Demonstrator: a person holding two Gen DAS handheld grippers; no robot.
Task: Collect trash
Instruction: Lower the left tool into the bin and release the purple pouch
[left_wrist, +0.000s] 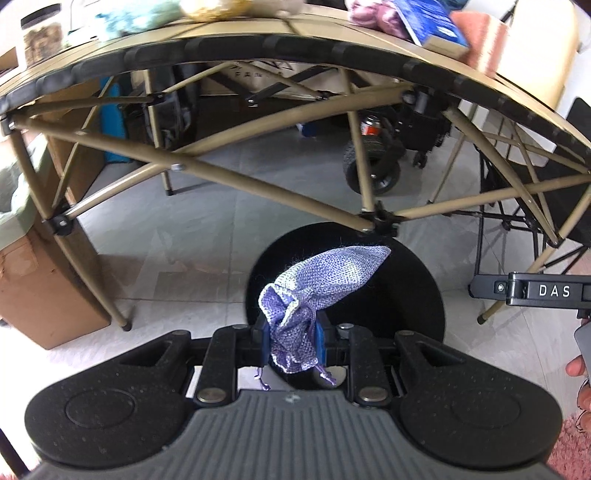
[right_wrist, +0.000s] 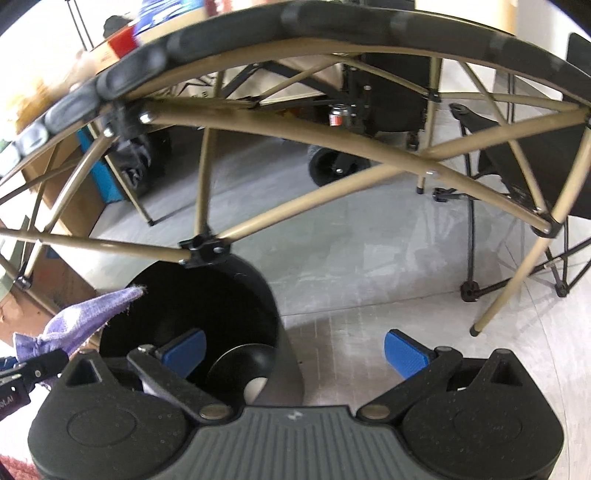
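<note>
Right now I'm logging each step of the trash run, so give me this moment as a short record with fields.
held item: purple mesh pouch, drawstring end hanging down
left gripper: shut on the pouch
right gripper: open, nothing between its blue pads
bin: black round bin on the floor beside the folding table leg joint
pouch position: above the bin's opening, not yet released
bin contents: a dark round shape near the bottom, unclear what
</note>
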